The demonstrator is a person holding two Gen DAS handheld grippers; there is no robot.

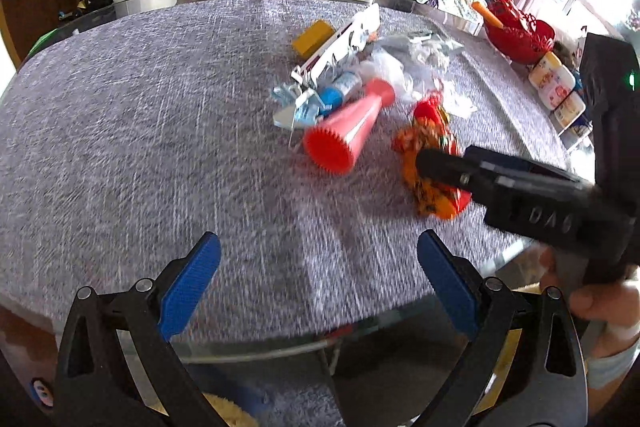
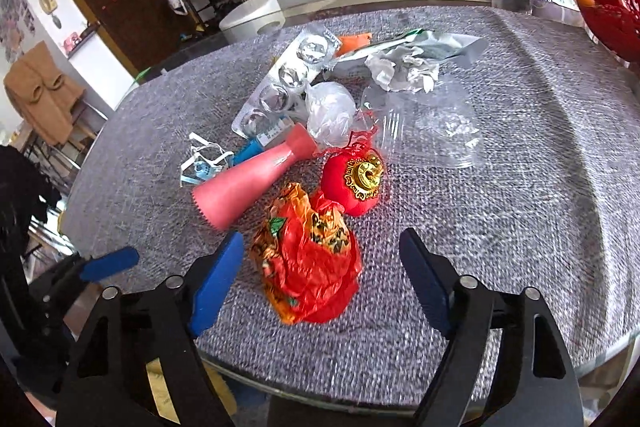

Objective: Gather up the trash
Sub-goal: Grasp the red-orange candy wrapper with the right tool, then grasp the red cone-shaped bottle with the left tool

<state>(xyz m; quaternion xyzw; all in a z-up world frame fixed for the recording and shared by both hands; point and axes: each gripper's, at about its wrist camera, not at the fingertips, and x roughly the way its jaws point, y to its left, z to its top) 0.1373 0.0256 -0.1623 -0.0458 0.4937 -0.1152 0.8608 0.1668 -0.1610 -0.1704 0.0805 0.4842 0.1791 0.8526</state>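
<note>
A pile of trash lies on the grey-clothed round table (image 2: 500,211). Nearest to me is a crumpled red-and-orange wrapper (image 2: 308,263), lying between the blue pads of my right gripper (image 2: 320,267). The jaws stand open and neither pad touches it. Behind the wrapper are a red ornament with a gold cap (image 2: 354,183) and a pink bottle (image 2: 256,183) on its side. In the left wrist view my left gripper (image 1: 318,267) is open over bare cloth, with nothing between its fingers. There the right gripper's black finger (image 1: 440,163) overlaps the wrapper (image 1: 432,195), right of the bottle (image 1: 348,131).
Further back lie a silver blister pack (image 2: 284,83), a white plastic ball (image 2: 330,111), crumpled paper (image 2: 404,67), a clear plastic tray (image 2: 432,127) and a face mask (image 2: 204,163). A red basket (image 1: 520,31) and jars (image 1: 556,87) stand at the right edge. A hand (image 1: 600,303) holds the right gripper.
</note>
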